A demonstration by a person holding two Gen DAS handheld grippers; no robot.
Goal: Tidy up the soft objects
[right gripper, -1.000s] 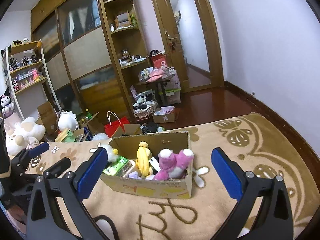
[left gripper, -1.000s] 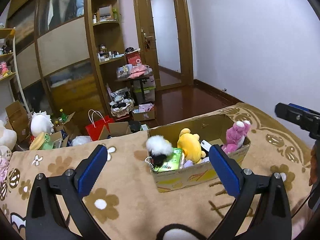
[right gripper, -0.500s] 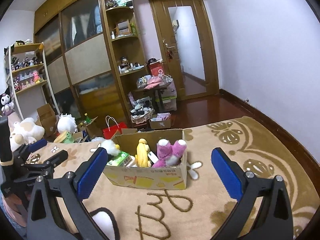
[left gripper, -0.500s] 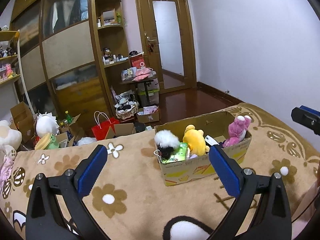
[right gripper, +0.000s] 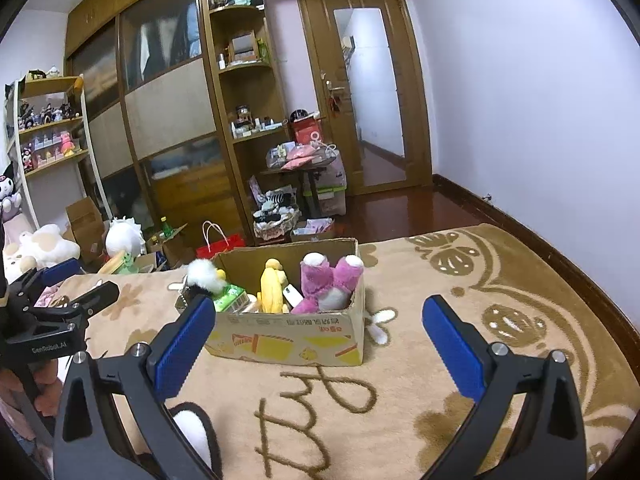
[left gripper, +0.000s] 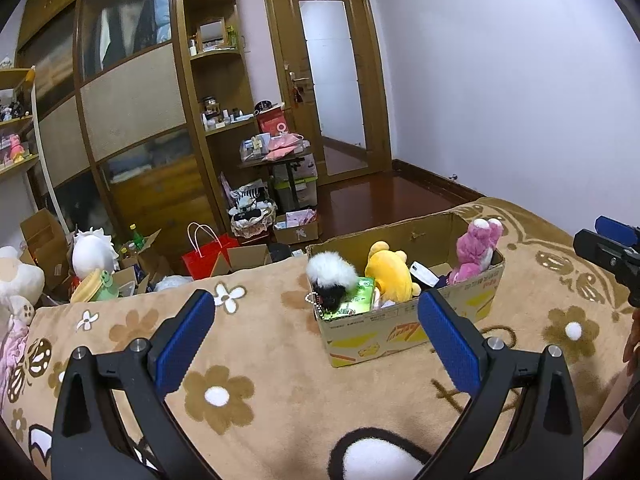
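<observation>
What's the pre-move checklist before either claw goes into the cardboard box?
1. Left claw open, nothing held: ok.
2. Right claw open, nothing held: ok.
3. Brown cardboard box upright on the tan flower-patterned blanket: ok.
4. Pink plush toy, yellow plush toy and white fluffy plush sit inside, reachable from above: ok.
5. Smaller items under the plush: cannot tell.
6. Claws apart from each other: ok.

Between the blue-padded black fingers [right gripper: 180, 340] sits a brown cardboard box [right gripper: 288, 340] printed with yellow and red. Inside: a pink plush [right gripper: 328, 280], a yellow plush [right gripper: 272, 284], a white-and-black fluffy toy [left gripper: 332, 276], a green packet [left gripper: 354, 300]. Beneath, a tan blanket [left gripper: 280, 380] with brown white-centred flowers.
</observation>
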